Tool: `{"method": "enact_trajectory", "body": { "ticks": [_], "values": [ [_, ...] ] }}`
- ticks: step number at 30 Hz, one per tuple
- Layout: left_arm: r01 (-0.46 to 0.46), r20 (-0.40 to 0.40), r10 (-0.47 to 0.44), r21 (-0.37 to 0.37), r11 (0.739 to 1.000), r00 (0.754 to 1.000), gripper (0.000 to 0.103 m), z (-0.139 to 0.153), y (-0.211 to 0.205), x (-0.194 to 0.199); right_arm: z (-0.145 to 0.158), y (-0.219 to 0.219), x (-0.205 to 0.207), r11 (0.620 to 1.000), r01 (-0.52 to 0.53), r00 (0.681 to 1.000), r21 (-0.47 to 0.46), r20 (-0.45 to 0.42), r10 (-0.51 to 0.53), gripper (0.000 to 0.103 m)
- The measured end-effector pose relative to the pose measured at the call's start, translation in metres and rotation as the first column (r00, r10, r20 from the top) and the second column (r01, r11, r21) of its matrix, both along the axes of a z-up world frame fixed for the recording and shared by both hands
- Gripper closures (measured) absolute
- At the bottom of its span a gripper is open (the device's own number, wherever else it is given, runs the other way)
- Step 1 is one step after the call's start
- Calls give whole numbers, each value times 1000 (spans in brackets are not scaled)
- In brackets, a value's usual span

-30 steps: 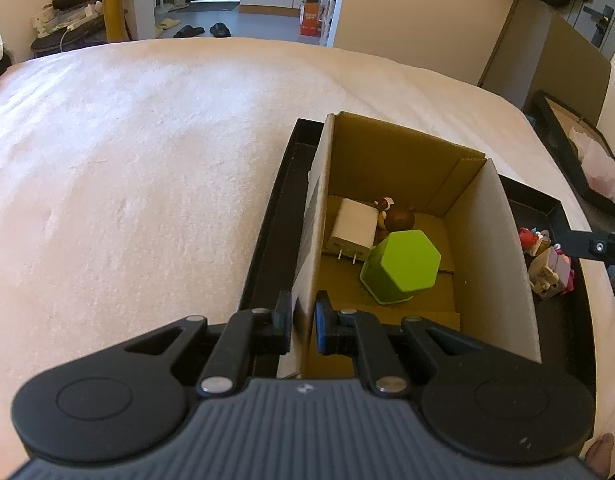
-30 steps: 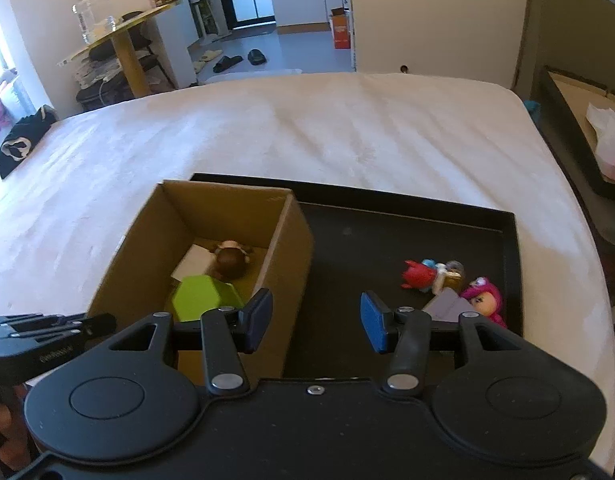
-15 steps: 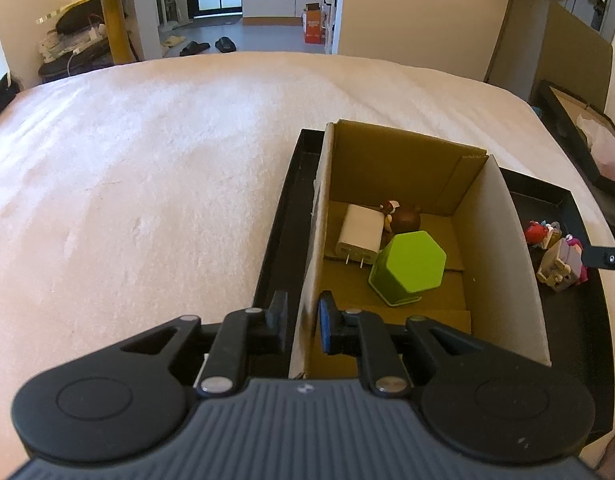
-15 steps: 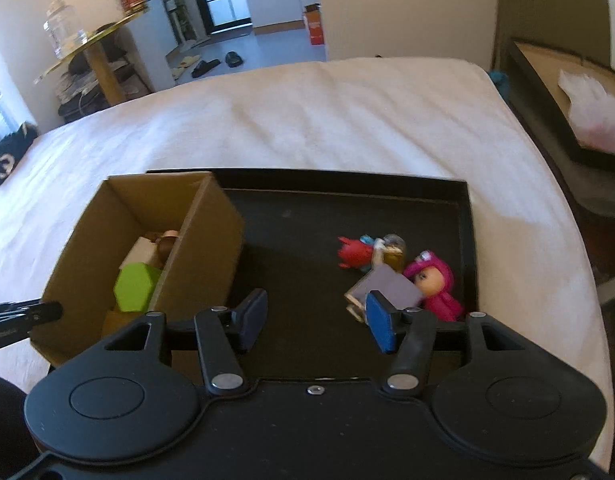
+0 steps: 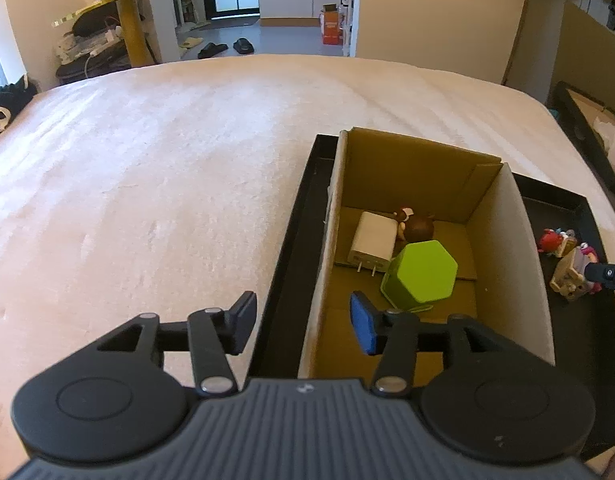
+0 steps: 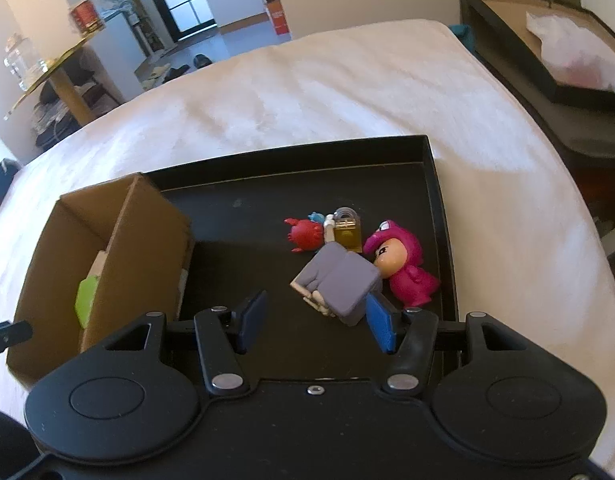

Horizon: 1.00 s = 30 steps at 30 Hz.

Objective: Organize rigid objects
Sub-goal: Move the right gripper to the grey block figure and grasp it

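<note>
My right gripper [image 6: 315, 322] hangs with jaws apart over a black tray [image 6: 437, 184] on a white bed [image 6: 307, 92]. A grey block figure [image 6: 339, 280] lies just beyond its blue pad, beside a pink hooded doll [image 6: 403, 264]. A cardboard box [image 6: 139, 248] sits left.

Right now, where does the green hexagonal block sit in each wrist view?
Left wrist: green hexagonal block lies inside the cardboard box, right of centre, beside the white charger.
Right wrist: only a green sliver shows at far left, behind the box wall.
Shared landmark: the cardboard box.
</note>
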State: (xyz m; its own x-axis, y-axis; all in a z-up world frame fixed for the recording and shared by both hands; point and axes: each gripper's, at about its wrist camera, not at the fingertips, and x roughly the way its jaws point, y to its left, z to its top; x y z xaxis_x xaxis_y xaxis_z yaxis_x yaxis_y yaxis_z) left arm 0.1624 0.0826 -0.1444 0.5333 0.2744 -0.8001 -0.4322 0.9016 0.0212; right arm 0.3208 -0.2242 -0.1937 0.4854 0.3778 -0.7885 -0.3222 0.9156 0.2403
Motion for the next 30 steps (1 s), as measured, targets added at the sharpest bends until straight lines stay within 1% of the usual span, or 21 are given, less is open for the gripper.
{"method": "enact_trajectory", "body": {
  "ticks": [2,5,13,20,24,28,30],
  "values": [
    [-12,-11,13,17,1000,1000,51,0,0,1,-4,2,4,1000,14,1000,-16,1,-14,48],
    [-23,-27,24,30,999,999,51,-1,-1,4,-9,1,7,1000,17,1000,-3,-19,-17,48],
    [-14,-42,16,38,999,999,51,-2,-3,8,-19,4,19,999,34,998,10,-45,-34,48],
    [-6,-44,8,55,998,999,51,-3,-7,9,-20,8,23,999,29,999,19,-30,-29,47],
    [-3,-48,6,60,998,999,51,-2,-9,8,-18,7,27,997,55,998,55,-32,-53,46],
    [1,-52,3,70,998,999,51,-1,-10,9,-23,18,32,999,35,999,21,-32,-34,46],
    [-2,-43,5,64,998,999,51,0,-9,8,-28,20,30,1000,26,999,-14,-44,-26,48]
  ]
}}
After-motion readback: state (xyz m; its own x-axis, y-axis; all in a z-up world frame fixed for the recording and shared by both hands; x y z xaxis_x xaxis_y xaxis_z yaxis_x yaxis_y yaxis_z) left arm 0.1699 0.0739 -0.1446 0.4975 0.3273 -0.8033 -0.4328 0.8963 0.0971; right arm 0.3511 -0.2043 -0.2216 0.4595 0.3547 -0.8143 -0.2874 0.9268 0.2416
